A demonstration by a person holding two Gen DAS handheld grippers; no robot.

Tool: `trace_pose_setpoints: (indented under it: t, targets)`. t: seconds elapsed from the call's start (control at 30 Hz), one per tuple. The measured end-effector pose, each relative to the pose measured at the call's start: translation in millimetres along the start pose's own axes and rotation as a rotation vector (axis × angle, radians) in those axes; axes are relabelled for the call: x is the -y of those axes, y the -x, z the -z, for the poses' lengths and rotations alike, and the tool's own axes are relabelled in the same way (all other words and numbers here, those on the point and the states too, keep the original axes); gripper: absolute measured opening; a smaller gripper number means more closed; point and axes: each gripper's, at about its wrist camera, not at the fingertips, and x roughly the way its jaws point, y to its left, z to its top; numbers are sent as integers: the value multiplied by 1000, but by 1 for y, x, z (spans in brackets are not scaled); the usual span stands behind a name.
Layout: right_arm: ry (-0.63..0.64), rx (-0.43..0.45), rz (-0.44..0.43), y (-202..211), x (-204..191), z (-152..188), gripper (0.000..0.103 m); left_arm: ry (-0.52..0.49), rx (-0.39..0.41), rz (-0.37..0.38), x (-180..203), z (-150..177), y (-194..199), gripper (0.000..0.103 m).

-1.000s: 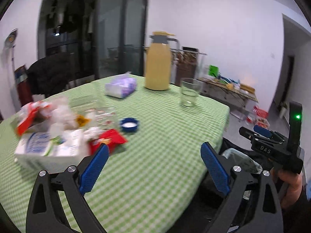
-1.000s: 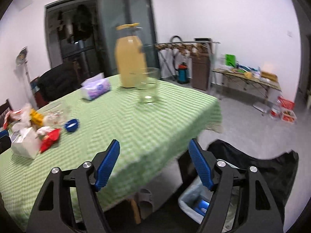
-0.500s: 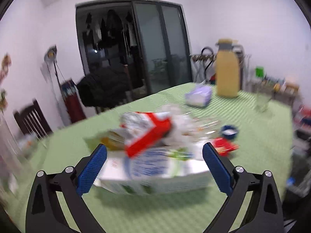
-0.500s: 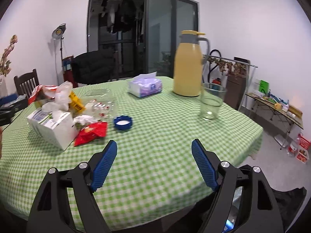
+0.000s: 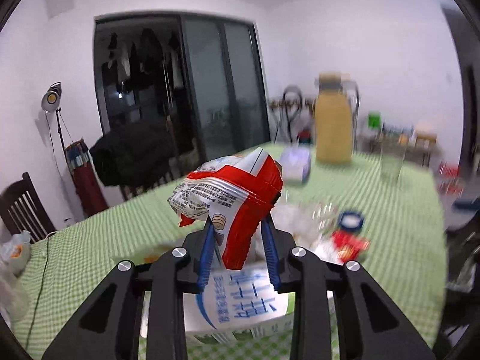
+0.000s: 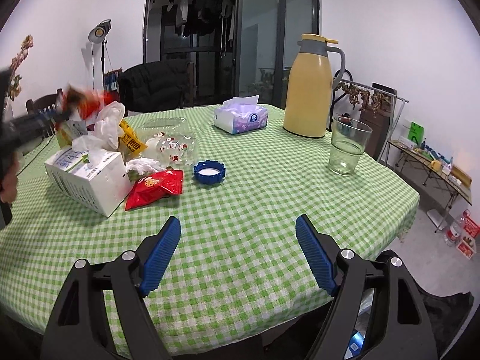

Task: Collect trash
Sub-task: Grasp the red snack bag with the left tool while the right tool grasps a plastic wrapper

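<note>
My left gripper (image 5: pixel 238 225) has its jaws closing around a crumpled red and white snack bag (image 5: pixel 237 186), pinched between the blue pads just above a white milk carton (image 5: pixel 240 300). The right wrist view shows this gripper (image 6: pixel 57 114) blurred at the far left with the bag (image 6: pixel 90 102) over the trash pile. That pile holds the carton (image 6: pixel 90 177), white crumpled plastic (image 6: pixel 108 123), a yellow wrapper (image 6: pixel 132 142), clear packaging (image 6: pixel 171 147), a red wrapper (image 6: pixel 154 187) and a blue cap (image 6: pixel 209 172). My right gripper (image 6: pixel 238 240) hangs open over the near tablecloth, with nothing between its fingers.
The green checked table (image 6: pixel 270 210) also carries a tissue pack (image 6: pixel 240 118), a yellow jug (image 6: pixel 309 90) and a drinking glass (image 6: pixel 348 147). A black trash bag (image 6: pixel 435 309) lies on the floor below the table's right edge. Chairs stand behind the table.
My left gripper swung left to the trash pile and narrowed from wide open onto the snack bag. The right gripper turned from the floor bag toward the table, staying open.
</note>
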Motion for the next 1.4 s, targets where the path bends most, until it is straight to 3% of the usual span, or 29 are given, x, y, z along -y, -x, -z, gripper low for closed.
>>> trace_pose_setpoints:
  t: [0.13, 0.33, 0.5, 0.67, 0.77, 0.83, 0.87, 1.07, 1.37, 1.4]
  targets:
    - [25, 11, -47, -5, -18, -17, 76, 150, 124, 33, -34, -4, 28, 27]
    - [95, 67, -180, -26, -73, -63, 76, 409, 248, -32, -82, 4, 41, 27]
    - [168, 75, -265, -61, -130, -98, 72, 446, 228, -52, -92, 8, 36, 27]
    - [178, -21, -300, -108, -160, -114, 64, 474, 224, -53, -94, 11, 36, 27]
    - [167, -84, -323, -130, -167, -113, 40, 464, 226, -53, -94, 11, 38, 27]
    - [166, -66, -316, -127, -168, -113, 5, 460, 228, -50, -94, 10, 40, 27]
    - [159, -35, -315, -118, -164, -114, 3, 454, 223, -45, -92, 10, 39, 27]
    - [112, 92, -273, -70, -125, -126, 1, 412, 210, -27, -81, 11, 34, 27]
    - [10, 158, -228, -16, -46, -116, 1, 333, 182, 40, -55, 10, 25, 27]
    - [-6, 165, -219, -9, -36, -113, 1, 357, 143, 48, -54, 8, 19, 27]
